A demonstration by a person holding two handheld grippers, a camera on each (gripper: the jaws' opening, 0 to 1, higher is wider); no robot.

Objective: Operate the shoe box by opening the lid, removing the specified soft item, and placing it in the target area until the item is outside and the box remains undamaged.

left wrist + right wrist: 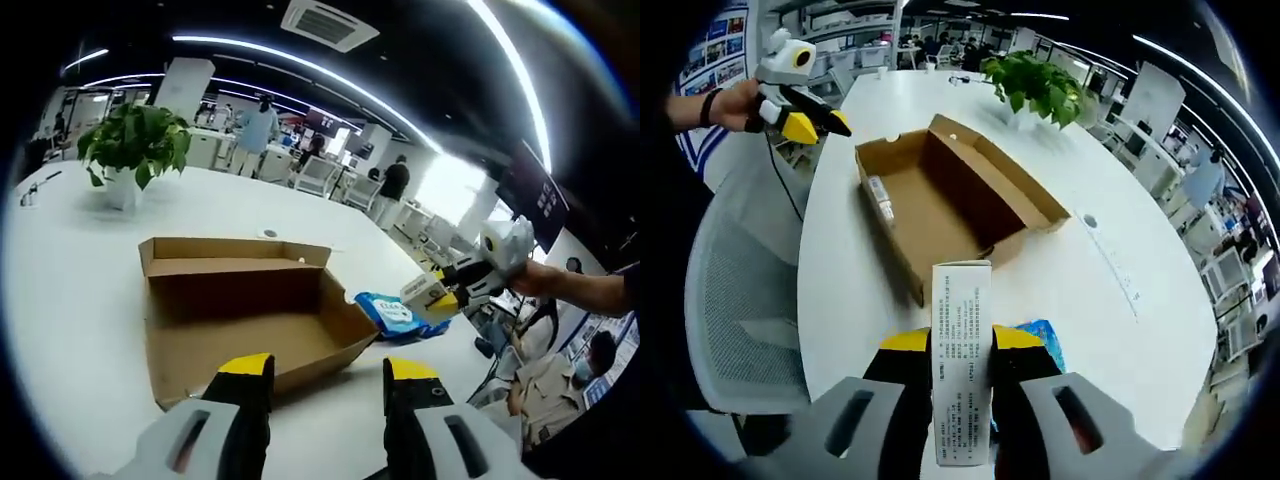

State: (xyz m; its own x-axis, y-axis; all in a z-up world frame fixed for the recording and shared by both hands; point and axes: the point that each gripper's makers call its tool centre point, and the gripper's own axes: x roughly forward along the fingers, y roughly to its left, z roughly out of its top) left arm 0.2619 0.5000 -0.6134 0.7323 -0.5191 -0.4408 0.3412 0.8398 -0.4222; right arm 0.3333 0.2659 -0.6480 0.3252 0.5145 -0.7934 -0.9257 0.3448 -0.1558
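Observation:
The brown cardboard shoe box (240, 310) lies open on the white table (70, 290), lid flap folded back. A blue soft packet (395, 315) rests on the table by the box's right corner. My left gripper (328, 370) hovers open in front of the box, with nothing between its yellow-tipped jaws. My right gripper (960, 340) is shut on a white printed carton (962, 380), held upright above the table. The blue packet (1045, 342) peeks out behind it, and the box (940, 200) lies beyond. A hand holds the left gripper (825, 125) at the box's far side.
A potted green plant (135, 145) stands at the table's far end. A grey chair (740, 290) sits by the table edge. A small label or item (878, 197) lies against the box's inner wall. People and desks fill the office behind.

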